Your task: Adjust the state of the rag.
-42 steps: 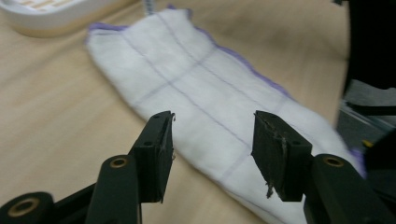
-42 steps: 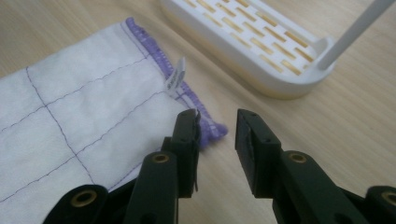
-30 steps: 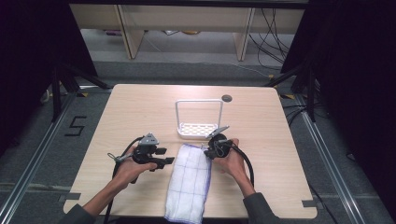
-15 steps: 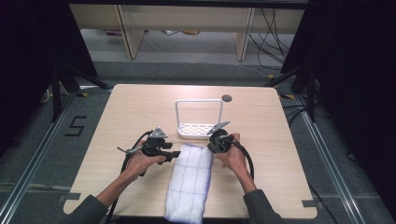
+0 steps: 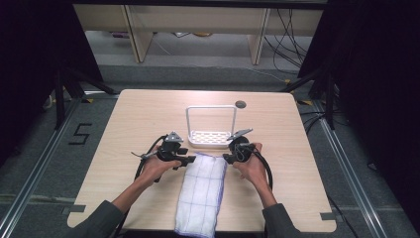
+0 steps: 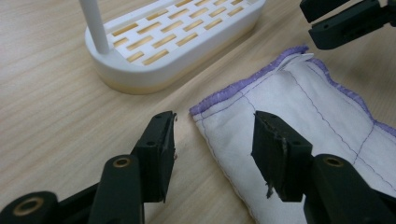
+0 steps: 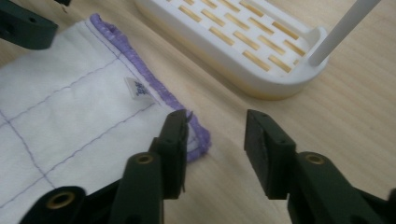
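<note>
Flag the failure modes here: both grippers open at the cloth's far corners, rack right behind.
1. The left gripper straddles the corner of the cloth; closing now might pinch only the purple hem and slip.
2. The right gripper has one finger over the corner and one on bare table, so it could miss the cloth.
3. The white rack sits close behind; lifting forward could snag it.

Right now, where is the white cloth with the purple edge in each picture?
High view: the white quilted cloth with purple stitched edge lies bottom centre.
Left gripper view: its corner sits at right, between the open black jaws.
Right gripper view: it lies at left.
Shared landmark: the white slotted plastic rack just beyond the cloth's far edge.
</note>
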`<state>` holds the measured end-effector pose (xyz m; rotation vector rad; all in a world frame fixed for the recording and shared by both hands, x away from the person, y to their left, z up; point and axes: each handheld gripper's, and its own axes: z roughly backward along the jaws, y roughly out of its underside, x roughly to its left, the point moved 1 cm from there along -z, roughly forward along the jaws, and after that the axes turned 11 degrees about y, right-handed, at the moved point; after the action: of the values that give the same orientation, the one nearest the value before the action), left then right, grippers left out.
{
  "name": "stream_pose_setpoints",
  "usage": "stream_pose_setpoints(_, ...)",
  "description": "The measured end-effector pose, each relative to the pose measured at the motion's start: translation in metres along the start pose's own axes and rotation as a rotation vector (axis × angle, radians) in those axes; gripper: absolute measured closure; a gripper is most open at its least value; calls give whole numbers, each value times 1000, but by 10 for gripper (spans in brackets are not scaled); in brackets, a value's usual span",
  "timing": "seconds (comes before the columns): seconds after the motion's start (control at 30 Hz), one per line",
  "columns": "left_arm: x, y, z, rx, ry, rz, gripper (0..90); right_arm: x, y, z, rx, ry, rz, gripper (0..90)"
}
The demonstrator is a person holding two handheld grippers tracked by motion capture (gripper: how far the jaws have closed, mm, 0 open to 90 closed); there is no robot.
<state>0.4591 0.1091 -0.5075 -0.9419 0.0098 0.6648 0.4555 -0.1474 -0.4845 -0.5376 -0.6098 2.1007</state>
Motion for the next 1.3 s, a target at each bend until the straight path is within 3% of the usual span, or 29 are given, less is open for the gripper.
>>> stream_pose_setpoints(0.07,1,-1,-3,22,3,-8,485,0,1,0,-2,-14,-25,543)
stream_pose_setpoints(0.17,0,-2,-7,-1,5,11,492,1,3,-3,5,-31,-32,499)
stream_pose_setpoints(0.23,0,-4,-8,20,14,-8,503,2,3,-5,30,-39,-42,482)
stream_pose_setpoints(0.27,-1,-4,-10,2,11,3,511,4,4,-7,43,-37,-47,477)
stream_pose_setpoints(0.37,-1,-5,-11,24,19,-19,549,7,4,-13,59,-55,-41,459)
stream_pose_setpoints(0.5,0,-6,-15,37,22,-42,615,11,3,-15,62,-42,-27,461)
stream_pose_setpoints(0.53,0,-6,-16,36,22,-43,626,14,3,-16,69,-56,-51,460)
stream_pose_setpoints(0.6,-1,-6,-17,42,22,-54,664,13,3,-19,60,-40,-23,459)
stream_pose_setpoints(0.67,-1,-6,-19,42,21,-62,693,16,3,-18,81,-51,-61,458)
stream_pose_setpoints(0.7,-1,-6,-19,42,22,-68,720,16,3,-18,75,-50,-52,464)
stream_pose_setpoints(0.77,-2,-6,-19,42,20,-80,777,15,3,-19,60,-46,-25,505)
stream_pose_setpoints(0.8,-2,-6,-20,43,24,-85,798,17,3,-17,78,-56,-46,530)
stream_pose_setpoints(0.87,-3,-5,-20,49,25,-88,828,17,3,-18,54,-62,-23,569)
stream_pose_setpoints(0.93,-3,-5,-19,47,26,-97,842,19,3,-17,60,-80,-29,629)
stream_pose_setpoints(1.0,-3,-6,-17,44,28,-106,850,20,3,-18,43,-72,1,723)
stream_pose_setpoints(1.1,-6,-6,-14,20,29,-92,854,24,2,-17,44,-67,-7,810)
stream_pose_setpoints(1.13,-6,-6,-13,16,29,-92,854,24,2,-15,45,-90,1,821)
stream_pose_setpoints(1.17,-6,-7,-12,14,29,-97,855,25,2,-15,51,-62,-1,830)
stream_pose_setpoints(1.27,-6,-7,-10,10,36,-92,856,25,2,-14,28,-101,31,837)
stream_pose_setpoints(1.3,-7,-7,-9,3,39,-89,856,24,1,-13,8,-84,46,839)
